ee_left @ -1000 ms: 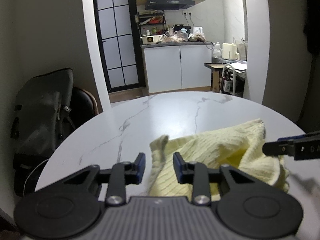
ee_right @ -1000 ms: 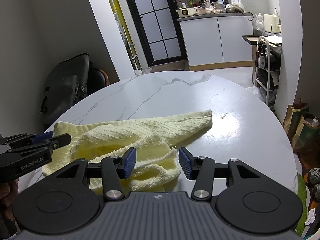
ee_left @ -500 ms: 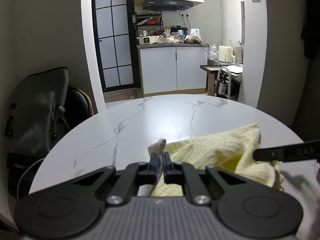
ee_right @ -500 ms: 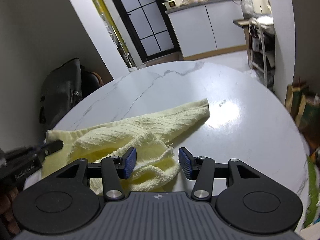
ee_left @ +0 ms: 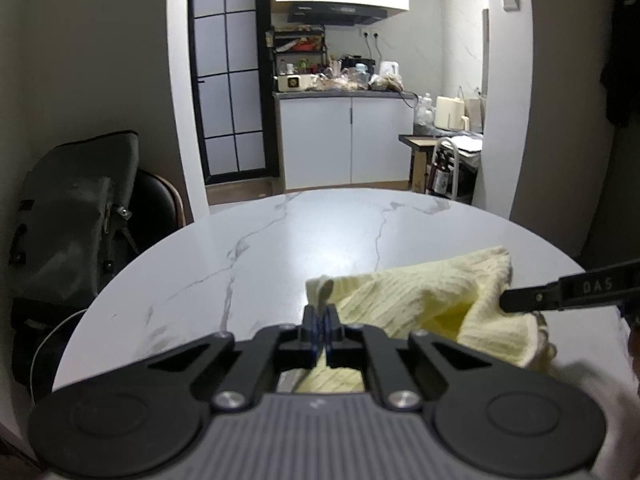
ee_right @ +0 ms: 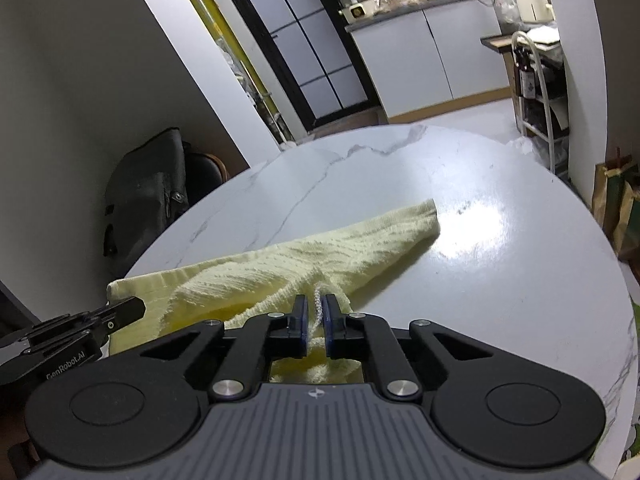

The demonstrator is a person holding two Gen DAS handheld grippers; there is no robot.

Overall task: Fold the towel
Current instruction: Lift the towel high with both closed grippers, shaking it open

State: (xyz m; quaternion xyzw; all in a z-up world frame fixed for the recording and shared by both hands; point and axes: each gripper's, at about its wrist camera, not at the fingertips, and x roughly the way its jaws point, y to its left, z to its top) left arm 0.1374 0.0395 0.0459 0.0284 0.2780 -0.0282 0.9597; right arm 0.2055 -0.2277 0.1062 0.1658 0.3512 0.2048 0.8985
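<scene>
White marble table (ee_right: 500,240) with grey veins fills the lower half of both views, round-edged and glossy, with a kitchen doorway and white cabinets (ee_left: 346,140) behind it and a dark bag (ee_left: 72,216) slumped on a chair at the left

Starting at the left gripper (ee_left: 320,326): its two blue-padded fingers are pressed almost together, and a small tab of the pale yellow towel (ee_left: 432,300) stands up from between them, so it is pinching one corner or edge of the cloth. The right gripper (ee_right: 316,322) is likewise closed down to a narrow slit, with a stitched hem of the towel caught between its pads. Each gripper shows in the other's camera, at the far side of the cloth, so the two grips sit at opposite ends of the near edge

Outward from the grippers, the towel lies near the front of the table, bunched and creased rather than flat. From the right wrist view one long flap runs diagonally away to a far corner that rests on the marble; near the tools the fabric sags in loose, doubled-over wrinkles with a darker yellow hollow between layers

As for progress, I judge the fold barely begun: both holds are taken, but no clean, aligned fold is visible. What seems left is to draw the cloth taut and spread it, carry the held edge over to the far edge, lay it down square, and probably repeat for a second fold
</scene>
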